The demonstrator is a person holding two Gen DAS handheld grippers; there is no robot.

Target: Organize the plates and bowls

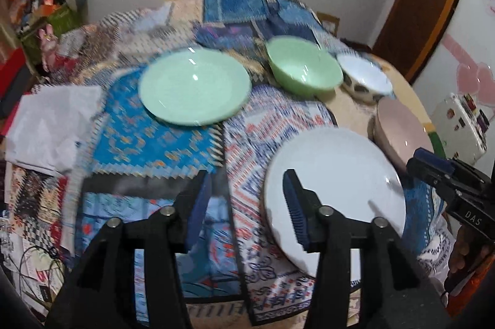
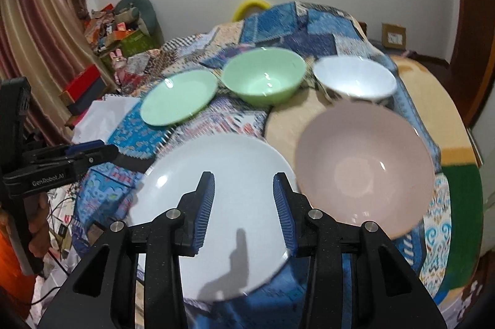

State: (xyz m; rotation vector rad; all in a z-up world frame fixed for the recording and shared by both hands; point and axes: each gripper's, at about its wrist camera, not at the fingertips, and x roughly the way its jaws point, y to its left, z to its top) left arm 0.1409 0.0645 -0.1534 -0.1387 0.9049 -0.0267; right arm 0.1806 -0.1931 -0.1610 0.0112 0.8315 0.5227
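tongs of both hands at an early stage of sorting. left tongs (image 1: 247, 199) hover with fingers apart and empty, above the patterned cloth (image 1: 148, 140) that covers the desk, just left of the white plate (image 1: 337, 183). right tongs (image 2: 244, 205) hang over that same white plate (image 2: 216, 205), fingers likewise apart, gripping nothing; whether the tips touch the plate cannot be told. just right of the white plate sits the pink bowl (image 2: 365, 171), rims close together. farther back stand the green plate (image 2: 179, 100), the green bowl (image 2: 263, 75) and the white bowl (image 2: 354, 80), in a loose row, each near its neighbour. every piece lies singly on the cloth: no plate rests on another plate, no bowl nests in another bowl. judged from this layout, nothing is yet grouped; two plates remain to be stacked and three bowls to be nested. the white plate, under the right tongs, looks the likely first pick.
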